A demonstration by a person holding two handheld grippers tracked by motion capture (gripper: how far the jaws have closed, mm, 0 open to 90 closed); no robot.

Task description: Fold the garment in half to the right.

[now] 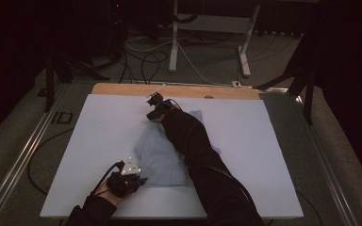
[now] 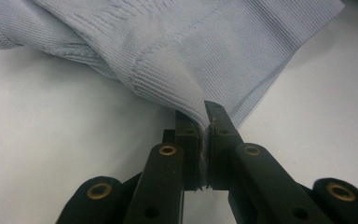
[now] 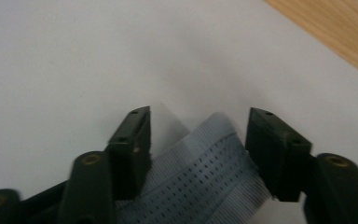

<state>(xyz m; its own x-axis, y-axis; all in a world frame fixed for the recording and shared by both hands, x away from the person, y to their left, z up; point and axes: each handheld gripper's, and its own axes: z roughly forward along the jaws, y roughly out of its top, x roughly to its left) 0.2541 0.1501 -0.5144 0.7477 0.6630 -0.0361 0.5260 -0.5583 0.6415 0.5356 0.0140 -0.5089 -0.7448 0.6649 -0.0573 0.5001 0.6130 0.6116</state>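
Note:
A pale blue knitted garment (image 1: 162, 157) lies crumpled on the white table cover (image 1: 99, 136). My left gripper (image 1: 139, 179) sits at the garment's near left corner, shut on its ribbed hem (image 2: 186, 93), which is pinched between the jaws. My right gripper (image 1: 154, 106) reaches far across the table to the garment's far end. In the right gripper view its jaws stand apart, and a ribbed, perforated edge of the garment (image 3: 205, 172) lies between them without being squeezed.
A bare wooden strip (image 1: 174, 89) runs along the table's far edge, close beyond the right gripper. Metal desk legs (image 1: 173, 42) and cables lie on the floor behind. White cover stretches wide to the left and right of the garment.

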